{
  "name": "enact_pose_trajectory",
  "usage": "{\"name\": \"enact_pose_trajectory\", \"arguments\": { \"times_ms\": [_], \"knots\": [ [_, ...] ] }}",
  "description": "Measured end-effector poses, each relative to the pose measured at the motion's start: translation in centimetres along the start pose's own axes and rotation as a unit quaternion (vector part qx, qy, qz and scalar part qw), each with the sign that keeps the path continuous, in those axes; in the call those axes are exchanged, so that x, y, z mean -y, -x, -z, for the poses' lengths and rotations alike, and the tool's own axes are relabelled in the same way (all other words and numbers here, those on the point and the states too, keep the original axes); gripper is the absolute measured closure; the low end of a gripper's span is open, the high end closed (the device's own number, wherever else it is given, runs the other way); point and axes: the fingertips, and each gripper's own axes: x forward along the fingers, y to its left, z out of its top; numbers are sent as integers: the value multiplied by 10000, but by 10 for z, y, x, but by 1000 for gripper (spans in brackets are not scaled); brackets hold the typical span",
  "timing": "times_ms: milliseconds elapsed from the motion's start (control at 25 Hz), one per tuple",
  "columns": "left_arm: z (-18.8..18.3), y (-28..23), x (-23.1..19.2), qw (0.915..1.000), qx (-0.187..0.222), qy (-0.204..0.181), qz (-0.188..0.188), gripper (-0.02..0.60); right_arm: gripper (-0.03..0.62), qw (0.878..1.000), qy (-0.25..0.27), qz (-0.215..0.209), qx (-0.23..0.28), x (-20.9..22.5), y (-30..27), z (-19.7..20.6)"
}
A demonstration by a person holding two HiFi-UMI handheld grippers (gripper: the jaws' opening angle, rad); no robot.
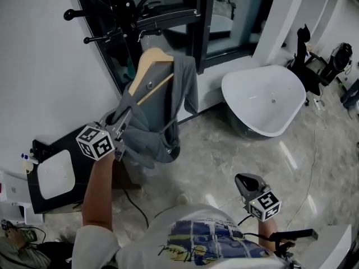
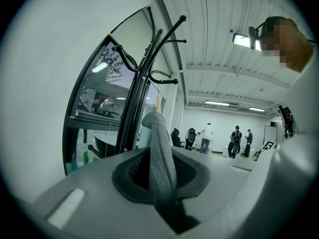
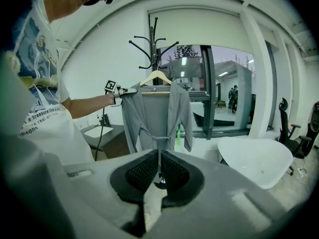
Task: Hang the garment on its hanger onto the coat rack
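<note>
Left claw (image 1: 124,118): closed on a fold of the grey garment (image 1: 160,116). In the left gripper view the cloth (image 2: 160,148) runs up between the two pads (image 2: 130,176) of the claw (image 2: 160,158), pinched there.
Grip place: the shoulder edge of the garment, at one end of the wooden hanger (image 1: 148,66). Whether the wood is clamped too, I cannot tell.
Right claw (image 1: 244,180): jaws drawn together with only a sliver between them, nothing held. It is low and well apart from the garment, pointing toward it (image 3: 158,169).
Garment: off the floor, draped on the hanger, sleeves and belt hanging down (image 3: 157,114). It is just in front of the coat rack (image 1: 115,13) and held out from the left claw (image 3: 121,90) at the end of the person's outstretched arm.
Hanger: tilted in the head view, roughly level in the right gripper view (image 3: 157,77). Its metal hook is close to the rack's arms, but whether it rests on one cannot be told.
Coat rack: a black pole with curved pegs (image 3: 154,46), next to a dark-framed window. In the left gripper view it rises just behind the pinched cloth (image 2: 144,78).
Nearby: a white bathtub (image 1: 263,100) on the marble floor, off to the right of the garment.
</note>
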Motion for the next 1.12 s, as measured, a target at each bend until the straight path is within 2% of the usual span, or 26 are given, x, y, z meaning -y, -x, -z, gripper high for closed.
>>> {"name": "enact_pose_trajectory", "arguments": {
  "times_ms": [320,560,680,800,1000,1120],
  "knots": [
    [3,-4,-18,9991,-13,-355,-223,526,576,9998,23,-161,-92,-5,-1,10],
    [10,-3,-28,9965,-3,-500,-663,487,577,9998,26,-176,-82,-3,7,26],
    [9,5,-36,9909,11,-704,-1150,392,576,9998,32,-206,-56,-1,12,35],
    [9,21,-36,9826,2,-927,-1611,359,576,9995,104,-287,-34,-2,19,43],
    [17,54,-23,9675,-20,-1159,-2248,347,576,9989,182,-423,-6,-4,28,52],
    [22,79,19,9638,-54,-1226,-2368,383,577,9980,254,-584,53,-7,46,58]
  ]
}}
